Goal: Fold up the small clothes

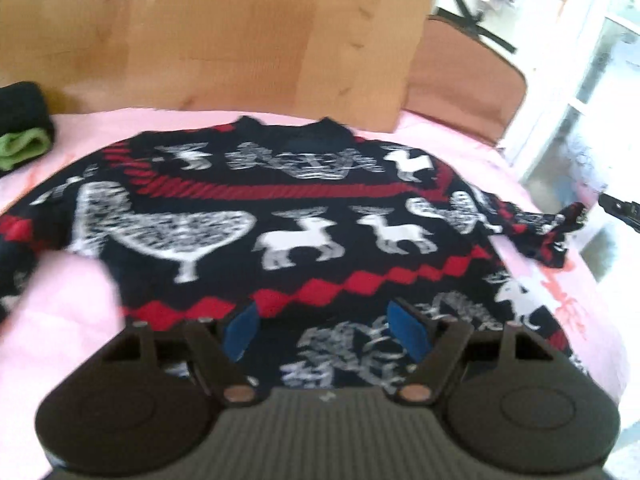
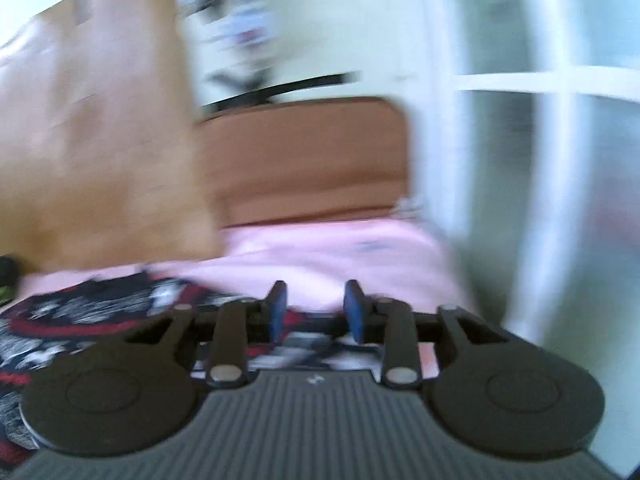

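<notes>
At the far left of your left wrist view, a dark folded garment with a green cuff (image 1: pixel 22 136) sits on the pink cloth (image 1: pixel 68 304) that covers the surface. Moving right, the sweater (image 1: pixel 280 208) lies spread flat on that cloth, collar pointing away from you toward the wooden board (image 1: pixel 224 40) behind it. It is dark knit with white reindeer, a white tree and red zigzag bands. Your left gripper (image 1: pixel 326 328) hangs over the sweater's lower hem with its 2 blue pads (image 1: pixel 410 330) set wide apart and nothing pinched between them. Further right, 1 sleeve (image 1: pixel 548 232) trails off toward the cloth's edge, bunched and twisted at its end. Behind it stands a brown chair back (image 1: pixel 468 80).

In your right wrist view, heavily blurred, the sweater (image 2: pixel 88 312) shows at lower left. Your right gripper (image 2: pixel 316 306) sits at the cloth's edge with its pads a narrow gap apart; no fabric is clamped in them. The brown chair back (image 2: pixel 304 160) fills the middle, and a white framed window (image 2: pixel 520 80) is at the right.
</notes>
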Tool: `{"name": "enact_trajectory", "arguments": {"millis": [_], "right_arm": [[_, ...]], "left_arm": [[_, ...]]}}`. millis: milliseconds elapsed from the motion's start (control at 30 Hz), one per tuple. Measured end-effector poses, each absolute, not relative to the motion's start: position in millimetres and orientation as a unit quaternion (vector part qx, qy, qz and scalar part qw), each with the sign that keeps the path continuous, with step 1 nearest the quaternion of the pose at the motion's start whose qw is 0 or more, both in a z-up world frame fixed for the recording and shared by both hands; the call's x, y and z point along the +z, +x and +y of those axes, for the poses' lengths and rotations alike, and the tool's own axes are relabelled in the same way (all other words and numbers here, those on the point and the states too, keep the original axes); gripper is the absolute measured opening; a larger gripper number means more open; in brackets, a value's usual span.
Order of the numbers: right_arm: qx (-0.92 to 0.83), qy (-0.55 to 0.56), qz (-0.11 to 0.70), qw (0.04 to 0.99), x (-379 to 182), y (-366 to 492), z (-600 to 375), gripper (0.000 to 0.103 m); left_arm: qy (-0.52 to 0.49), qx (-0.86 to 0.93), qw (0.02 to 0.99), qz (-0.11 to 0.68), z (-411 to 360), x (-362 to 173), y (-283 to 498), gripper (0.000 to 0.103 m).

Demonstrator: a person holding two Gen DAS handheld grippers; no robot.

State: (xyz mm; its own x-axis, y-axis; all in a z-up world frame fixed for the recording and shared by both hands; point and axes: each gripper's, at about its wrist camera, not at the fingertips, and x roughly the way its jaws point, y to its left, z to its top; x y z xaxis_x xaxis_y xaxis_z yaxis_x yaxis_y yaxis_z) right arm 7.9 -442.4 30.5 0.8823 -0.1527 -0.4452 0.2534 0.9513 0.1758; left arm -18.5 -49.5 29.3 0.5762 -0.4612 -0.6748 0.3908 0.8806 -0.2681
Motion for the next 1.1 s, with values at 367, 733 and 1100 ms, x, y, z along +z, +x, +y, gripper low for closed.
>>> {"name": "enact_trajectory", "arguments": {"millis": [367,733,1100], "right_arm": [[-0.046,0.522,0.190,0.830,-26.9,10.2,-487.8,0.040],[-0.187,0.546,0.221,0.786,-38.6,41.5,-503.1,0.035],[-0.150,0.217,0.107,0.959,64.9,100.7,-413.6,0.008]], "left_arm": [[0.012,-0.264,0.904,0.336,-77.1,3.2,-34.0,0.085],[-0.031,-0.274,0.900,0.337,-67.1,3.3,-29.1,0.088],[-0.061,-0.275,0.898,0.337,-60.2,5.2,-27.0,0.088]]}}
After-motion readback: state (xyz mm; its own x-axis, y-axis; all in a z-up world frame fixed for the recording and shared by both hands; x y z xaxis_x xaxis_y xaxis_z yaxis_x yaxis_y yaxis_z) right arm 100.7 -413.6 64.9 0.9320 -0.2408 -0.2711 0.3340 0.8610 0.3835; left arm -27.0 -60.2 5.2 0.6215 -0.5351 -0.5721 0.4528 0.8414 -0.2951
